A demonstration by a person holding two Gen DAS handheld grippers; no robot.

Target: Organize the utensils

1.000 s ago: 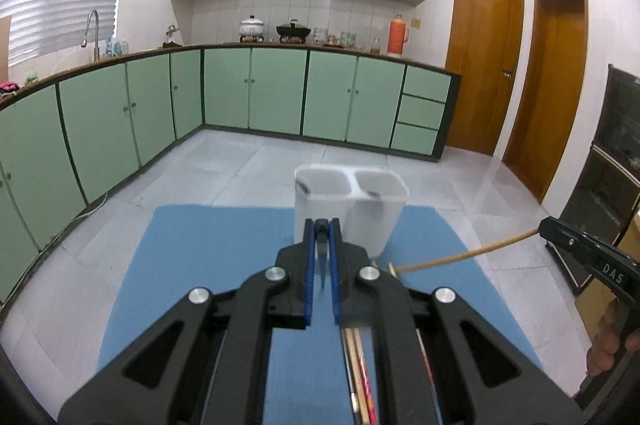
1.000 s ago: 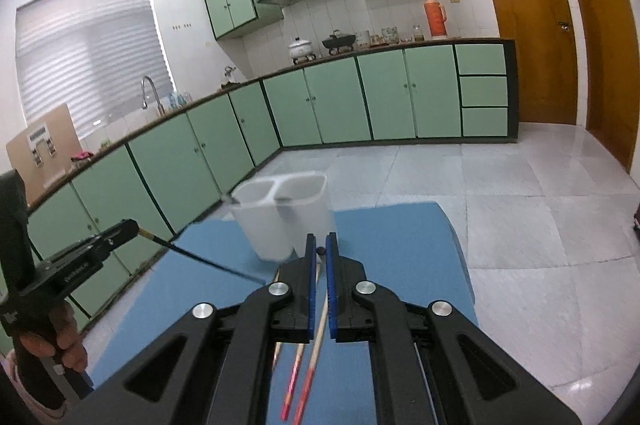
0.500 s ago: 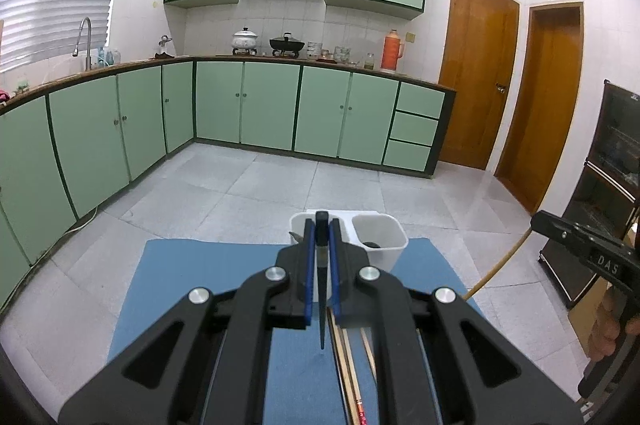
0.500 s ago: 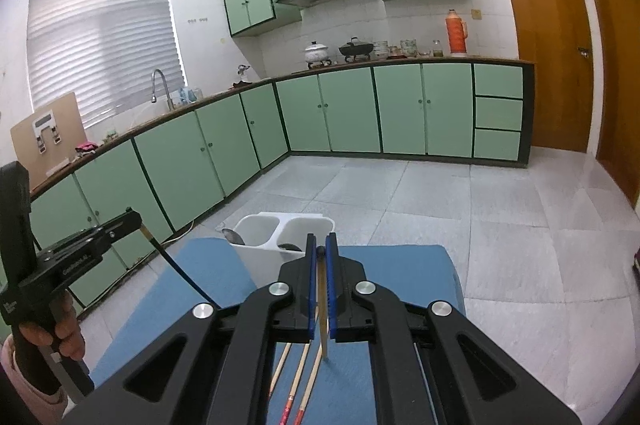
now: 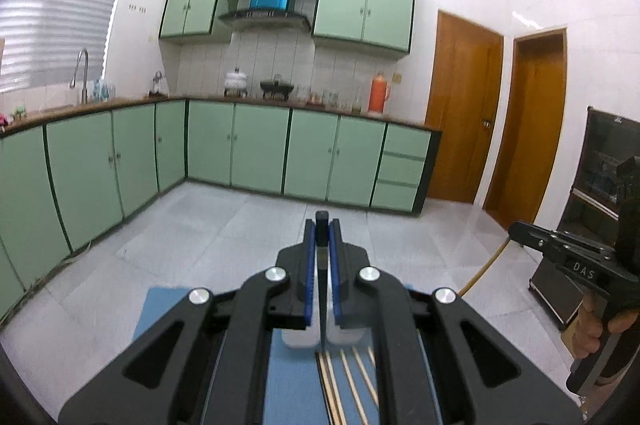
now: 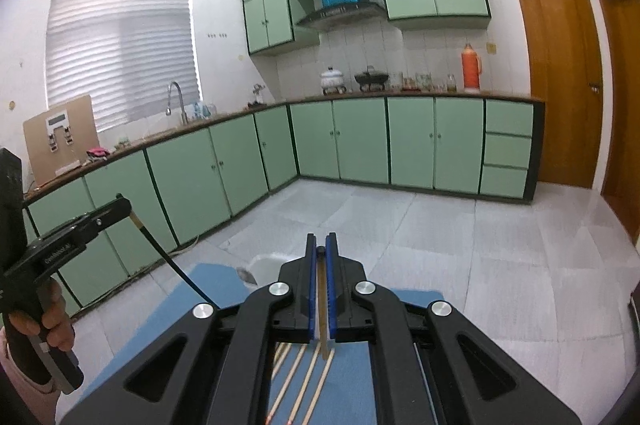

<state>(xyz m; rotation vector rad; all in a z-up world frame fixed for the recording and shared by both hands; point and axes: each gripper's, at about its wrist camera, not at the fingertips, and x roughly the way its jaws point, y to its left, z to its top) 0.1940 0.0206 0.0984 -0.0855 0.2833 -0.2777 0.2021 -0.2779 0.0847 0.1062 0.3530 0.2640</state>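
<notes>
The left tongs [image 5: 321, 225] are clamped almost fully closed on a dark chopstick [image 5: 321, 289], which hangs point-down between the blue pads; seen from the right wrist, the same stick slants from the left tongs' tip down toward the blue mat [image 6: 208, 281]. Just below and ahead of the left tongs sits the white two-cell utensil holder [image 5: 298, 339], mostly hidden behind the fingers, so which cell lies under the tip is hard to say. The loose chopsticks [image 5: 352, 377] lie in a row on the mat directly beneath the tongs, on the near side of the holder.

The right tongs [image 6: 320, 249] are likewise pinched nearly shut on a pale wooden chopstick [image 6: 321, 309], held upright with its lower end hanging above more loose sticks on the desk. From this wrist the holder's rim [image 6: 268, 261] peeks out just left of the fingers, with what may be a spoon bowl [image 6: 247, 275] beside it.

Both sticks appear raised for dropping into the holder. To do this well, each tip should be brought over a cell opening while the stick stays vertical, lowered until the point is inside the walls, and only then released. One hand going at a time would avoid the two sticks crossing above the holder.
</notes>
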